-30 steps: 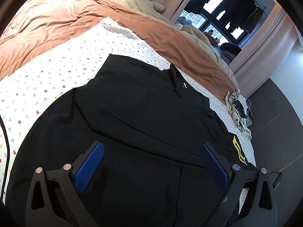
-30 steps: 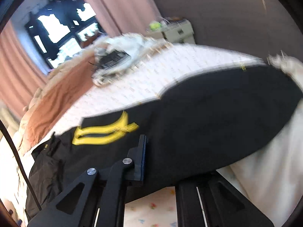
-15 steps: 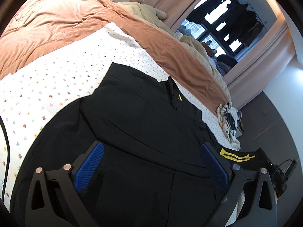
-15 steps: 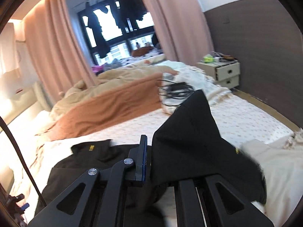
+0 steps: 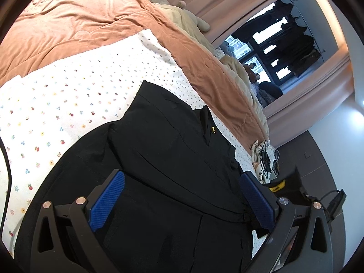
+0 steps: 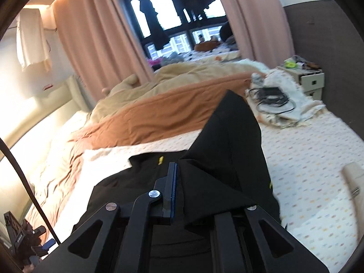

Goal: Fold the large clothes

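Observation:
A large black garment [image 5: 173, 150] with a small yellow mark at its collar lies spread on the flowered bedsheet [image 5: 68, 100]. My left gripper [image 5: 182, 202] is open and empty, hovering just above the garment's lower part, its blue pads [image 5: 107, 200] wide apart. My right gripper [image 6: 182, 193] is shut on a black sleeve [image 6: 227, 150] of the same garment [image 6: 136, 182] and holds it lifted above the body of the garment. The lifted sleeve with its yellow stripes also shows at the right edge of the left wrist view [image 5: 286, 184].
A rust-orange duvet [image 5: 91, 25] and beige blankets [image 6: 182, 77] lie bunched along the far side of the bed. A white cloth with black cables [image 6: 273, 97] sits at the bed's corner. A white nightstand [image 6: 309, 79] stands by the dark wall.
My right gripper has lifted the sleeve off the bed and swung it up and over toward the garment's body. My left gripper has stayed open and shifted only slightly.

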A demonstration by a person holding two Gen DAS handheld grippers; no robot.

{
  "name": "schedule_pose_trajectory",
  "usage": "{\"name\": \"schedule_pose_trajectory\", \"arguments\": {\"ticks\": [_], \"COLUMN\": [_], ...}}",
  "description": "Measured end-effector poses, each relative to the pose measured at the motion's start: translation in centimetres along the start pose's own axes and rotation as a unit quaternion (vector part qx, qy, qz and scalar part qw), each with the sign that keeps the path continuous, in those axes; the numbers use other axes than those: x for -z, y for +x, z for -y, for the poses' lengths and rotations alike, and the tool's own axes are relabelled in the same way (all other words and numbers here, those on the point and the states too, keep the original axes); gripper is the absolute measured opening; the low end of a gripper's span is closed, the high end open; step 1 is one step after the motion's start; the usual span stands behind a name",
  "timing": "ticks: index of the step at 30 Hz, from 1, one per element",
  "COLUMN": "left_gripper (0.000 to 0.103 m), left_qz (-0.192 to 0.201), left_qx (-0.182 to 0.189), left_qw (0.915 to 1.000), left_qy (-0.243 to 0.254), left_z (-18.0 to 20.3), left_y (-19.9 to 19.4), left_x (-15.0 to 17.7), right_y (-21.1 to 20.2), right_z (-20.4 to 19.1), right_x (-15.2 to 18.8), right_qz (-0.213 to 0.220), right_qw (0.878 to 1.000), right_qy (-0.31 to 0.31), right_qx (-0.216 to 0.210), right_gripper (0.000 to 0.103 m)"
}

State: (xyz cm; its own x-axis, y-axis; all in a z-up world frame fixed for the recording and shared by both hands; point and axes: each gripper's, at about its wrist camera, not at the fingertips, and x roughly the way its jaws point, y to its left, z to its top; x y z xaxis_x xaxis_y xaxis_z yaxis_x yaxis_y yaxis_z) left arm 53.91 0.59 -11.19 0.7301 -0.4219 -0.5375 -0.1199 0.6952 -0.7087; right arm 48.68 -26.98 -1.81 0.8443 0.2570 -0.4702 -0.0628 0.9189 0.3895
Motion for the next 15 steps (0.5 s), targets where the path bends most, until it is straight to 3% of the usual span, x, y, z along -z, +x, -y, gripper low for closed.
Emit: {"name": "schedule_pose_trajectory", "arguments": {"ticks": [4, 10, 15], "left_gripper": [0.103, 0.103, 0.103], "left_qz": [0.005, 0.004, 0.002], "left_qx": [0.001, 0.001, -0.002], "left_qw": [0.9999, 0.9995, 0.9995], "left_qy": [-0.015, -0.032, -0.03], "left_z": [-0.9, -1.7, -1.6], "left_y": [-0.5, -0.7, -0.5], "left_x": [-0.5, -0.9, -1.0], "right_y": [4.0, 10.0, 13.8], "right_z": [-1.0, -1.2, -0.2], "right_x": [0.4, 3.5, 5.4], "right_qz": [-0.029, -0.101, -0.18], "right_qw": [0.999, 0.994, 0.982], "right_qy": [0.0, 0.029, 0.059], "right_qx": [-0.013, -0.033, -0.014], "right_gripper": [0.004, 0.004, 0.005]}}
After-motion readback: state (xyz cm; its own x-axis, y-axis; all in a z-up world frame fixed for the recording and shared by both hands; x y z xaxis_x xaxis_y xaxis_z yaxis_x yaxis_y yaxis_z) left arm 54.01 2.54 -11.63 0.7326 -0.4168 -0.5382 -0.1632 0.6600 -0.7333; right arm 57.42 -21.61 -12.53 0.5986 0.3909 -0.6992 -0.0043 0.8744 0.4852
